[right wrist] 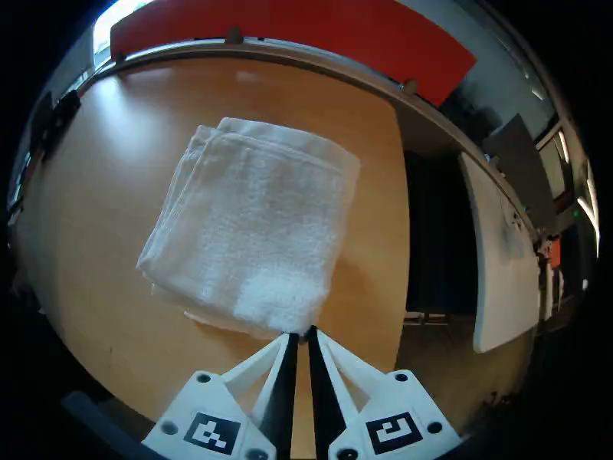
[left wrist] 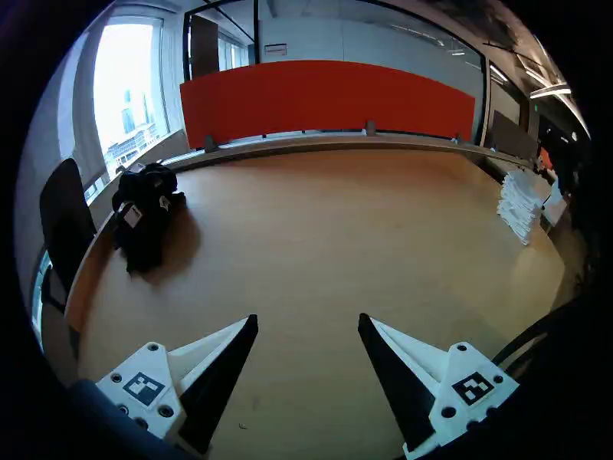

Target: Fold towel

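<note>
In the right gripper view a folded white towel (right wrist: 253, 230) lies on the wooden table (right wrist: 99, 192), close to its right edge. My right gripper (right wrist: 299, 337) is shut on the towel's near corner, with only a thin slit between its fingers. My left gripper (left wrist: 306, 326) hovers open over the bare wooden table (left wrist: 329, 230), and nothing is between its fingers.
A stack of folded white towels (left wrist: 522, 203) sits at the table's right edge. A black bag (left wrist: 143, 211) rests at the left, beside a dark chair (left wrist: 65, 222). An orange divider (left wrist: 322, 100) runs along the far edge. Beyond the table's edge are a gap and a white desk (right wrist: 498, 261).
</note>
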### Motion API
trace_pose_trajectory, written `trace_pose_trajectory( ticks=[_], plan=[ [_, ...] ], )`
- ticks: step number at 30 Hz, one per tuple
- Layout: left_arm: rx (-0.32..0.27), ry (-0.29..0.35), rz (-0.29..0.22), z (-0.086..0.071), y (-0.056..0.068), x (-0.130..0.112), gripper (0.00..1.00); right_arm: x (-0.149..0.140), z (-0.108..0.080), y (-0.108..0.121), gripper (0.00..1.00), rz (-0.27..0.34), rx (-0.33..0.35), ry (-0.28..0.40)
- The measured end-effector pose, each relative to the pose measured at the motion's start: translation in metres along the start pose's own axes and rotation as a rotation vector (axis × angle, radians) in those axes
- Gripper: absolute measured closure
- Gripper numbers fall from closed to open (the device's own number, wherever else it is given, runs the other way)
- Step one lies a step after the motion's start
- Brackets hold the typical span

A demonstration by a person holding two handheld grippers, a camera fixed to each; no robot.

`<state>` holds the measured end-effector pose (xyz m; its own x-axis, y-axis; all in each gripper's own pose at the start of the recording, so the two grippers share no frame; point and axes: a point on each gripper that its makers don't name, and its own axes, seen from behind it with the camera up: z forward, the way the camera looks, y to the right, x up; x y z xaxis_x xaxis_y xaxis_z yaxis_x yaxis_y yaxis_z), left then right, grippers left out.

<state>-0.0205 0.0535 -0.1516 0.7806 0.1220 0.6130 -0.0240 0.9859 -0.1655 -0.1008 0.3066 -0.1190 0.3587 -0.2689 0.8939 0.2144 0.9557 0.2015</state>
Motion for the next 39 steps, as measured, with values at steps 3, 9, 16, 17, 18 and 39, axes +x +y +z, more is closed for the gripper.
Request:
trace_pose_trajectory(
  ticks=[3,9,16,17,18,39],
  plan=[
    [-0.001,0.0,0.0,0.001,0.0,0.0,0.03,-0.002,-0.002,-0.001,0.76,-0.001,-0.004,0.007],
    [-0.005,0.0,0.002,0.001,0.0,0.0,0.03,-0.002,-0.007,-0.001,0.38,0.007,-0.012,0.032],
    [-0.011,0.003,0.005,0.003,0.002,0.002,0.03,0.01,-0.014,-0.009,0.0,0.03,0.018,0.082],
    [-0.012,0.003,0.006,0.004,0.003,0.002,0.02,0.013,-0.015,-0.01,0.0,0.036,0.023,0.09],
    [-0.013,0.003,0.006,0.004,0.003,0.002,0.02,0.015,-0.015,-0.011,0.0,0.041,0.025,0.094],
    [0.006,0.007,-0.005,-0.002,0.001,-0.001,0.02,0.066,-0.012,-0.02,0.0,0.039,0.064,0.156]
  ],
)
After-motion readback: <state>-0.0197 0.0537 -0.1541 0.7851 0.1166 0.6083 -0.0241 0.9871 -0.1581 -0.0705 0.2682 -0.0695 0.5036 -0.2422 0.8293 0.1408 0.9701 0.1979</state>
